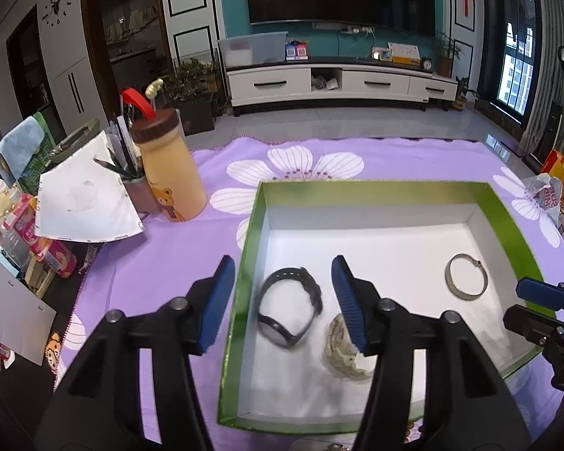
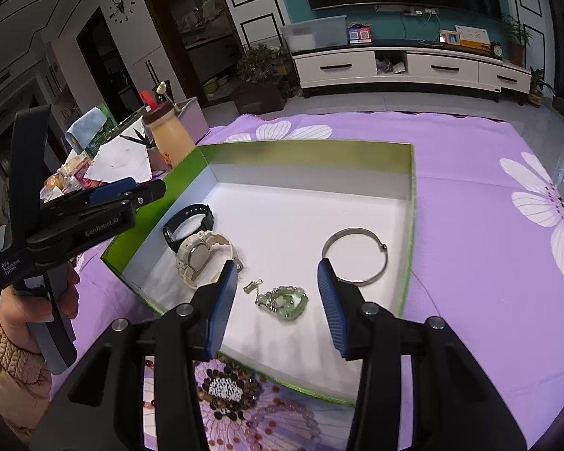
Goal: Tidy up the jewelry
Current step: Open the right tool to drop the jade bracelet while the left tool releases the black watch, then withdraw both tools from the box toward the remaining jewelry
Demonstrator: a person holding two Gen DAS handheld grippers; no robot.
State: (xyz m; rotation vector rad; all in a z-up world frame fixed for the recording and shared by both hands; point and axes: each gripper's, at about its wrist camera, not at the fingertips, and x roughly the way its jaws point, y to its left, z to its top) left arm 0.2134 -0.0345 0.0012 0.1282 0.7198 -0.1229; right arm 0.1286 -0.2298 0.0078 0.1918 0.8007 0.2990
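A green-rimmed box [image 1: 249, 233] [image 2: 410, 203] with a white floor lies on the purple cloth. In it lie a black watch [image 1: 289, 306] [image 2: 188, 221], a cream watch [image 1: 338, 345] [image 2: 201, 255], a silver bangle [image 1: 466, 276] [image 2: 355, 255] and a green bead bracelet [image 2: 284, 300]. My left gripper [image 1: 284, 300] is open and empty, above the black watch; it also shows in the right wrist view [image 2: 124, 191]. My right gripper [image 2: 276, 300] is open and empty, above the green bracelet; it shows at the right edge of the left wrist view [image 1: 534, 300].
A yellow bear bottle [image 1: 169, 173], a pencil cup [image 1: 139, 188], papers and snack packs stand at the table's left. Loose bead bracelets [image 2: 237, 409] lie on the cloth in front of the box. Snack bags [image 1: 552, 188] sit at the right edge.
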